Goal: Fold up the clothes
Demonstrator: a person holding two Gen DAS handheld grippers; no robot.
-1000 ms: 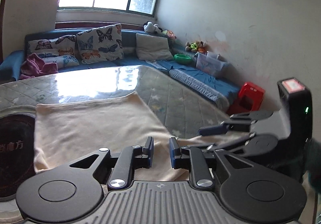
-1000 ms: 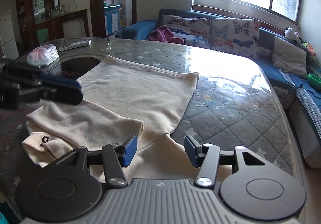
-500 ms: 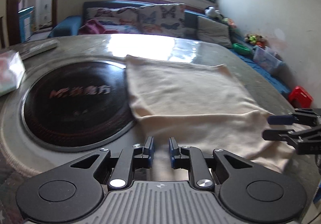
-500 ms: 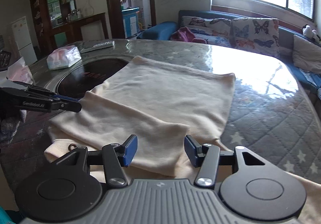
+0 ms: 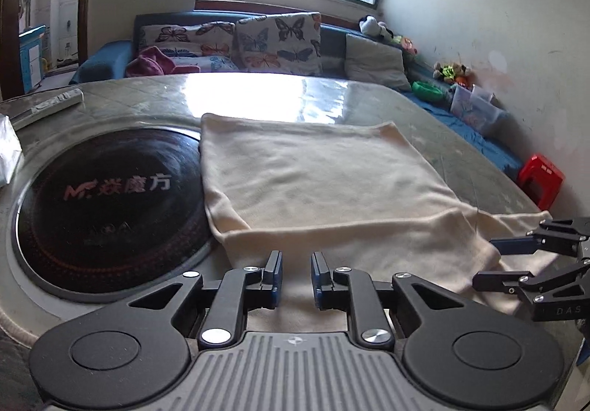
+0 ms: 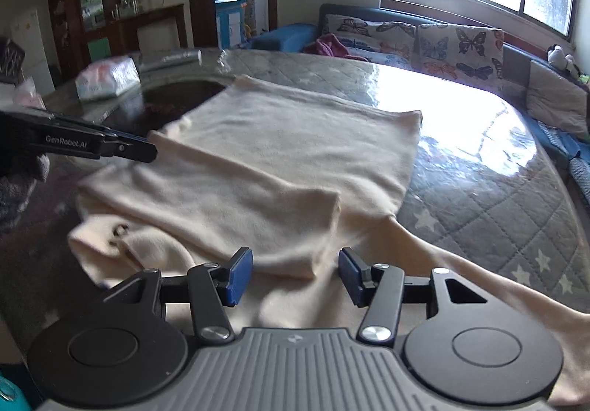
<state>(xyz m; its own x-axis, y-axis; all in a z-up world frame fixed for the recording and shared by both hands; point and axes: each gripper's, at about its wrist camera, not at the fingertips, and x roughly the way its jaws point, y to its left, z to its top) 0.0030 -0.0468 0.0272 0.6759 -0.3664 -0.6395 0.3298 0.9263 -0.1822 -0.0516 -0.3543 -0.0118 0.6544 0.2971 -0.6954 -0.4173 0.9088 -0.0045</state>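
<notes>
One cream garment (image 5: 324, 190) on quilted table (image 5: 461, 153); sofa (image 5: 110, 61) behind.

The garment (image 5: 324, 186) is plain cream. The table (image 6: 490, 190) wears a grey quilted cover with white stars, and its round inset (image 5: 107, 197) is black with pink lettering (white characters beside it). Both claws are black with blue pads (image 6: 239, 274). Butterfly prints cover the sofa cushions (image 5: 276, 42).

A cream garment (image 5: 320, 186) lies flat on the quilted table (image 5: 442, 138), its far hem straight. One sleeve is folded across the near part; another trails off the table's near right edge. A small dark mark, perhaps a button, shows near its left corner.
</notes>
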